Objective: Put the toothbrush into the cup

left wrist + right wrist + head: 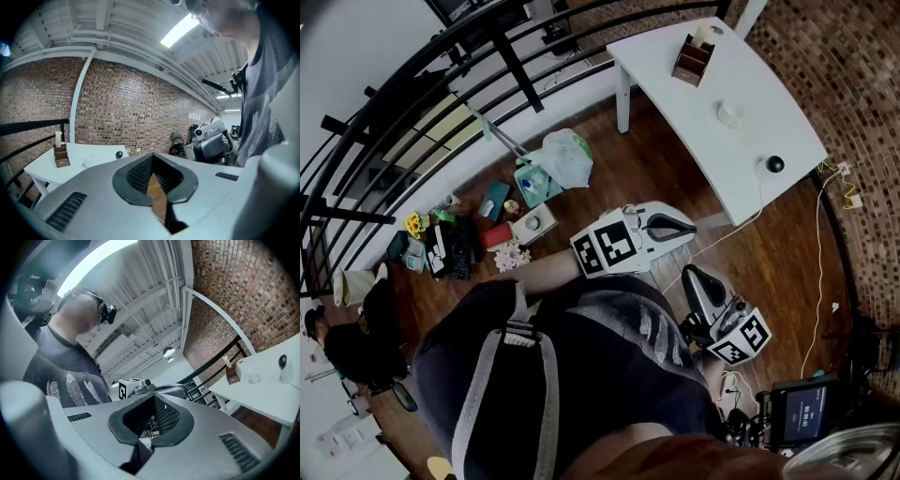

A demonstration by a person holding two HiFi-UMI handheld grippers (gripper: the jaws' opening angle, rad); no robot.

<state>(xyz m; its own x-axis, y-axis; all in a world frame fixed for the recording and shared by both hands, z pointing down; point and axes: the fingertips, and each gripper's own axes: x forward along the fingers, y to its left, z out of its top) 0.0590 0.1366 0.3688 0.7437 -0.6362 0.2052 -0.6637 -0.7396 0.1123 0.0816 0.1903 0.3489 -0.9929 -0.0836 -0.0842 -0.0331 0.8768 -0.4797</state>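
The white table stands at the upper right, well away from both grippers. On it are a brown wooden holder with a pale upright item in it, a small white cup and a black ball on a white base. No toothbrush can be made out. My left gripper is held close to the body, jaws together and empty. My right gripper hangs just below it, also closed and empty. The left gripper view shows the holder and cup far beyond the shut jaws. The right gripper view shows the cup past its jaws.
A black railing runs along the left. Bags, boxes and flowers clutter the wooden floor below it. Cables trail across the floor at the right, and a device with a screen sits at the bottom right. A brick wall backs the table.
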